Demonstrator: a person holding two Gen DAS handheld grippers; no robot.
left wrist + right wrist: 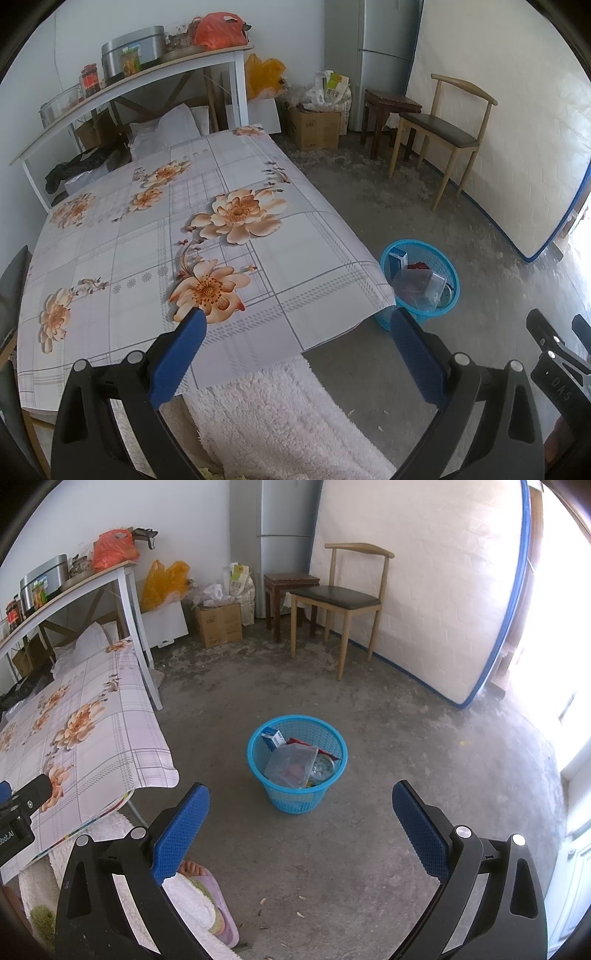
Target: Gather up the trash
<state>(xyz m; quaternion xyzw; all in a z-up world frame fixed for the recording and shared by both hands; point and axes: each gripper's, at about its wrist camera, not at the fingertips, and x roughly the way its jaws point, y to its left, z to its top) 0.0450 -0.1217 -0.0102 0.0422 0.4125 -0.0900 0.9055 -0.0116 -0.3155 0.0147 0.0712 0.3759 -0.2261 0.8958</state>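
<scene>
So both claws are spread wide and empty: left claw (297,321) over the floral bench (147,229), right claw (301,797) facing the blue basket (297,801) holding trash.

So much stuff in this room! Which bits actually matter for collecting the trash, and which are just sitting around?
Part of the job:
- blue basket on the floor
- trash in it: clear plastic container, small blue box
- left gripper and right gripper, both open and empty

Just lying about:
- floral tablecloth
- wooden chair
- mattress leaning on the wall
- cardboard box
</scene>
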